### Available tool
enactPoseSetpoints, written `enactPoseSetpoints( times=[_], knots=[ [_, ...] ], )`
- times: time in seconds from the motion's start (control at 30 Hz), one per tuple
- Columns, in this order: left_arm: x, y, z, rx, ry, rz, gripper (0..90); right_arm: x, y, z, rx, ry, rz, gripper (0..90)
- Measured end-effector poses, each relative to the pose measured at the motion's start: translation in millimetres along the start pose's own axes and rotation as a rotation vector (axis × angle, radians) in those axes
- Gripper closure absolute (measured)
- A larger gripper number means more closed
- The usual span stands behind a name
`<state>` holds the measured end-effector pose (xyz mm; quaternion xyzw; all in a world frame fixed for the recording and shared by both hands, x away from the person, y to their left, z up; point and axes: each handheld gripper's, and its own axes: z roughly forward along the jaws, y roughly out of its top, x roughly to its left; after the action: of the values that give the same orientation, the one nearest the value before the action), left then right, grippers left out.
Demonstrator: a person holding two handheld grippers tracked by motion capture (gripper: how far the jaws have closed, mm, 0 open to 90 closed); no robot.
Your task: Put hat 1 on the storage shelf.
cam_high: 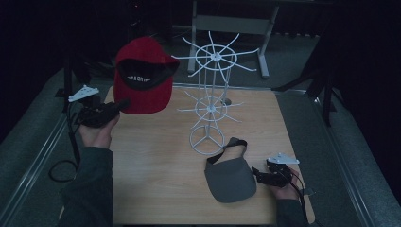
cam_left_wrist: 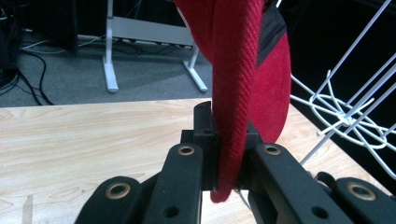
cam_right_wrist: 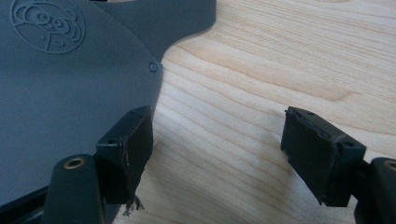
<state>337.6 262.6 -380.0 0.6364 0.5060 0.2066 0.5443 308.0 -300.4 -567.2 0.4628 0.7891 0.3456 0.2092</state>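
Note:
A red cap [cam_high: 142, 78] with a black lining hangs in the air over the table's far left. My left gripper [cam_high: 120, 105] is shut on its brim, and in the left gripper view the red brim [cam_left_wrist: 233, 93] runs upright between the black jaws. A white wire hat stand [cam_high: 210, 94] rises from the middle of the wooden table. A grey visor [cam_high: 230, 177] lies flat at the front right. My right gripper [cam_high: 258, 175] rests on the table beside it, open, with one fingertip [cam_right_wrist: 128, 144] at the grey visor's edge [cam_right_wrist: 70, 93] and bare wood between the pads.
The wooden table [cam_high: 156, 161] has a metal rim and dark grey padding on both sides. A white metal frame [cam_high: 231, 23] stands on the floor behind the table. A cable [cam_high: 66, 161] loops down from the left gripper.

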Motion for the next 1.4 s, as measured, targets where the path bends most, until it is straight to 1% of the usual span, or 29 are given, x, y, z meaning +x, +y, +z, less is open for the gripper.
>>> enactPoseSetpoints(
  times=[0.17, 0.4, 0.63, 0.87, 1.17, 1.4],
  knots=[
    [-2.0, 3.1, 0.8, -0.013, -0.005, -0.012, 85.8, 0.0, 0.0, 0.0, 0.0, 0.0, 0.0, 25.0],
    [-7.2, 10.4, 1.3, -0.032, -0.019, -0.002, 85.8, 0.0, 0.0, 0.0, 0.0, 0.0, 0.0, 25.0],
    [-10.3, 14.1, 2.3, -0.045, -0.022, -0.009, 85.8, 0.0, 0.0, 0.0, 0.0, 0.0, 0.0, 25.0],
    [-12.7, 17.9, 1.3, -0.066, -0.036, -0.019, 85.9, 0.1, 0.0, 0.1, -0.001, -0.001, 0.001, 25.0],
    [-17.9, 22.8, 1.7, -0.08, -0.055, -0.023, 85.8, 0.1, 0.1, 0.1, -0.001, -0.002, 0.002, 25.0],
    [-21.3, 26.6, 1.8, -0.089, -0.066, -0.033, 85.8, 0.1, 0.1, 0.2, -0.001, -0.003, 0.002, 25.0]
  ],
)
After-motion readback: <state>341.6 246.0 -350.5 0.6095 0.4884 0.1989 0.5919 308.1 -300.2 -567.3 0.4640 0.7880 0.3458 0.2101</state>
